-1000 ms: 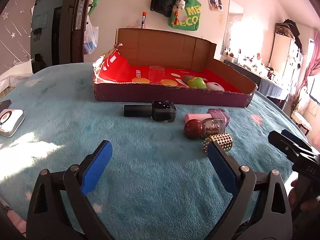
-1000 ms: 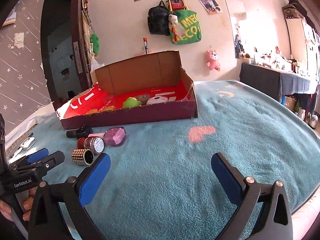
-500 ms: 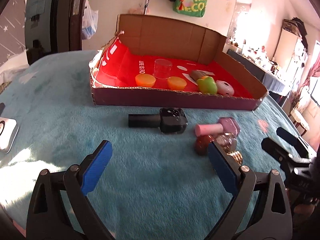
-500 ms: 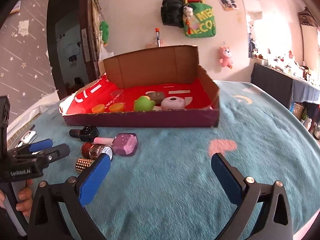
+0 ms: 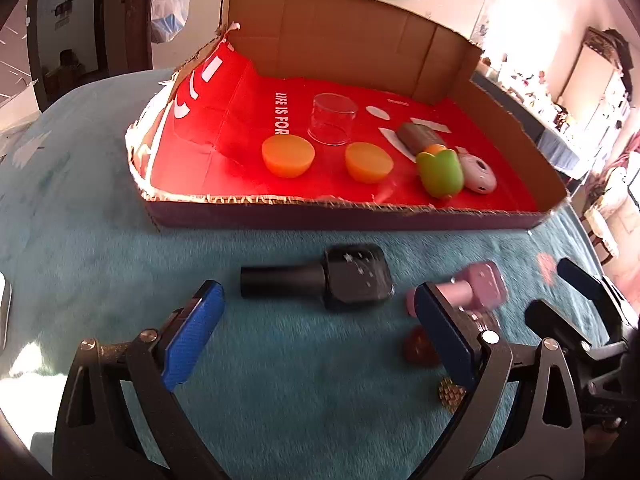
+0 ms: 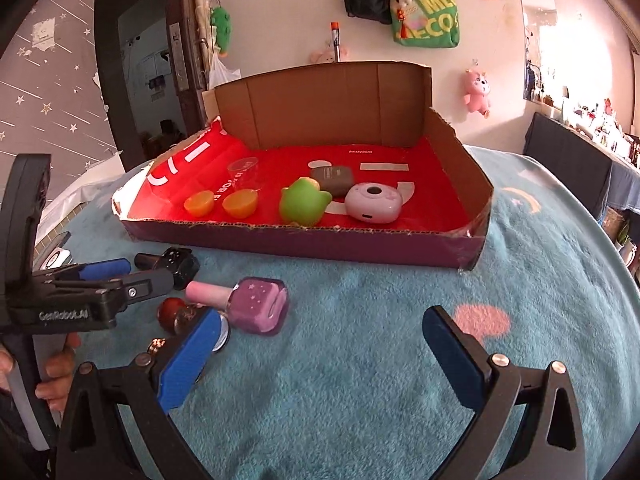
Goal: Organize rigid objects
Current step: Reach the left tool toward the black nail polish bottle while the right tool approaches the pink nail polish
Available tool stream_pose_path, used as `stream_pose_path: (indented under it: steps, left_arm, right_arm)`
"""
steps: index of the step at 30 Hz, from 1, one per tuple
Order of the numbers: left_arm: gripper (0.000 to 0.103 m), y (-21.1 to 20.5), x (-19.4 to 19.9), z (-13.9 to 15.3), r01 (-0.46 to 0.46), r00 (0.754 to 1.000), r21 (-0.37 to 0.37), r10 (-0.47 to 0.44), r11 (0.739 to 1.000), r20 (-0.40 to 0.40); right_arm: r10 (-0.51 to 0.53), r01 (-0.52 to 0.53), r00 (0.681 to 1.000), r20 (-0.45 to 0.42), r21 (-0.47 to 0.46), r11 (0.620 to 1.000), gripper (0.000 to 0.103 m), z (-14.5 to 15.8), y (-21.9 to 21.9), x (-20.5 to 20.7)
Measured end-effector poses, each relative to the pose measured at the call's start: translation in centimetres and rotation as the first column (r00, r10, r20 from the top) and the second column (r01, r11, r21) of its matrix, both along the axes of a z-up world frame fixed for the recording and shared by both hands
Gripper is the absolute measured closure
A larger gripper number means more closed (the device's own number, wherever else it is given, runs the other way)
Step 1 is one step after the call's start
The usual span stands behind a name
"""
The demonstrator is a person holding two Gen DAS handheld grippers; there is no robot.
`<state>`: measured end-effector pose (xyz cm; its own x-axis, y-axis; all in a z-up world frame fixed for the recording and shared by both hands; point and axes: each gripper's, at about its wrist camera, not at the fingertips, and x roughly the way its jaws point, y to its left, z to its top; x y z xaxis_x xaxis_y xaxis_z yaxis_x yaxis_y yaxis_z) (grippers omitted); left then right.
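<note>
**Both grippers spread wide over bottles in front of the box**

The left gripper (image 5: pixel 318 334) hangs over the teal blanket (image 5: pixel 300 380) with its blue pads wide apart and nothing between them. Just beyond its fingertips a black nail polish bottle (image 5: pixel 320 282) lies on its side, cap pointing left. To the right of it lies a pink-capped purple bottle (image 6: pixel 248 304), with a dark red round bottle (image 6: pixel 172 312) and a gold studded piece (image 5: pixel 451 392) nearer the cameras, partly hidden behind the pads.

The right gripper (image 6: pixel 324 354) is likewise spread wide and holds nothing; its left pad sits just in front of the purple bottle.

Farther back stands a cardboard box (image 5: pixel 360 216) with a red lining. Inside it are two orange half-shells (image 5: pixel 288 156), a clear cup (image 5: pixel 332 118), a green toy (image 6: pixel 304 202), a grey-brown case (image 6: pixel 334 180) and a pale pink round device (image 6: pixel 374 202).
</note>
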<state>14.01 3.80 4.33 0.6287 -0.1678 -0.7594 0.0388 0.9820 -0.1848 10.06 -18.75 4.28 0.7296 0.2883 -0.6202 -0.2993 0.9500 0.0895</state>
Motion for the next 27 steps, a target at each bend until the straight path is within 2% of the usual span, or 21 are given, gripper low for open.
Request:
stream_pose_path:
  steps: [5,11,13,16,19,22,27]
  left_arm:
    - [0.006,0.0,1.2,-0.7,-0.009,1.000,0.028,0.010,1.000,-0.030]
    - [0.006,1.4,-0.5,-0.7,0.024,1.000,0.044,-0.024,0.999,-0.008]
    - [0.005,2.9,-1.5,-0.6,0.002,1.000,0.059,-0.001,0.998,-0.008]
    - [0.005,5.1,-2.8,-0.6,-0.018,1.000,0.036,0.019,0.999,-0.021]
    - [0.006,5.6,-3.5,-0.4,-0.070,0.997,0.102,0.073,0.992,-0.034]
    - [0.006,4.8,-3.1,-0.3,-0.018,0.999,0.036,0.020,0.999,-0.048]
    - [0.006,2.2,-1.3,0.2,-0.008,0.999,0.032,0.009,0.999,-0.042]
  right_arm:
    - [-0.004,0.004,1.000,-0.019,-0.005,1.000,0.000,0.1,-0.4,0.7]
    - [0.015,-0.015,0.999,-0.036,-0.009,1.000,0.000,0.2,-0.3,1.3]
    - [0.025,-0.025,0.999,-0.039,-0.005,1.000,0.000,0.3,-0.2,1.4]
    - [0.041,-0.042,0.998,-0.036,-0.004,0.999,0.000,0.6,-0.1,1.4]
    - [0.083,-0.084,0.996,-0.040,-0.021,0.996,0.000,0.7,0.2,1.8]
    - [0.159,-0.163,0.985,-0.073,-0.056,0.985,0.000,0.4,0.8,2.6]
    - [0.183,-0.190,0.980,-0.074,-0.112,0.975,0.000,0.4,1.0,2.7]
